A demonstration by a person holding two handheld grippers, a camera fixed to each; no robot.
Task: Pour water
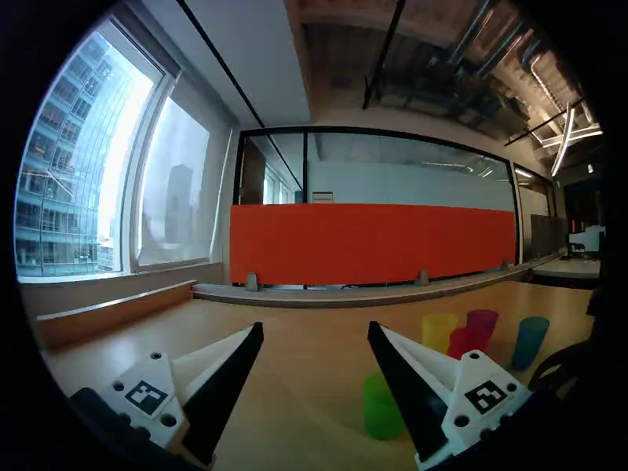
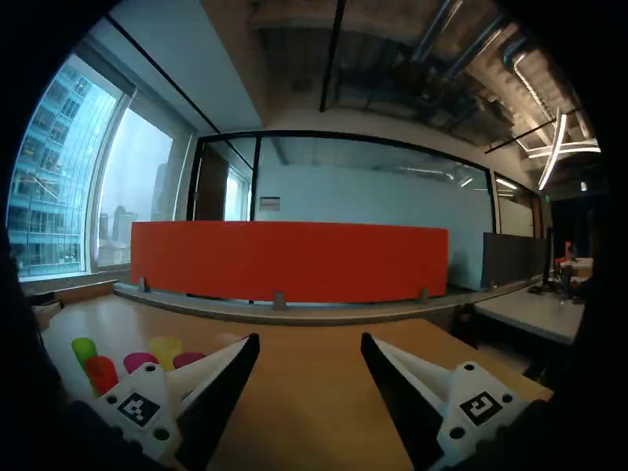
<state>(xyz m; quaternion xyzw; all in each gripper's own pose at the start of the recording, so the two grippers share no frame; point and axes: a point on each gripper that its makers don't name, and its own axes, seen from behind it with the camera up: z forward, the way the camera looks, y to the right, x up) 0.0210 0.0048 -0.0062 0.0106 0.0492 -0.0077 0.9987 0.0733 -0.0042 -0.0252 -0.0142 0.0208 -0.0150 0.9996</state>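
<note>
In the left gripper view, my left gripper (image 1: 315, 330) is open above the wooden table (image 1: 314, 345), nothing between its fingers. A green cup (image 1: 381, 407) stands just behind its right finger (image 1: 408, 377). Farther right stand a yellow cup (image 1: 437, 330), a red cup (image 1: 461, 342), a magenta cup (image 1: 483, 323) and a teal cup (image 1: 530, 341). In the right gripper view, my right gripper (image 2: 308, 339) is open and empty. Left of its left finger (image 2: 212, 377) stand a green cup (image 2: 84, 351), a red cup (image 2: 101, 374), a magenta cup (image 2: 140, 361), a yellow cup (image 2: 165, 350) and another magenta cup (image 2: 188, 359).
An orange divider panel (image 1: 369, 243) runs along the table's far edge. Large windows (image 1: 86, 180) fill the left wall. In the right gripper view a second desk (image 2: 534, 310) with objects stands at the right, beyond the table's edge.
</note>
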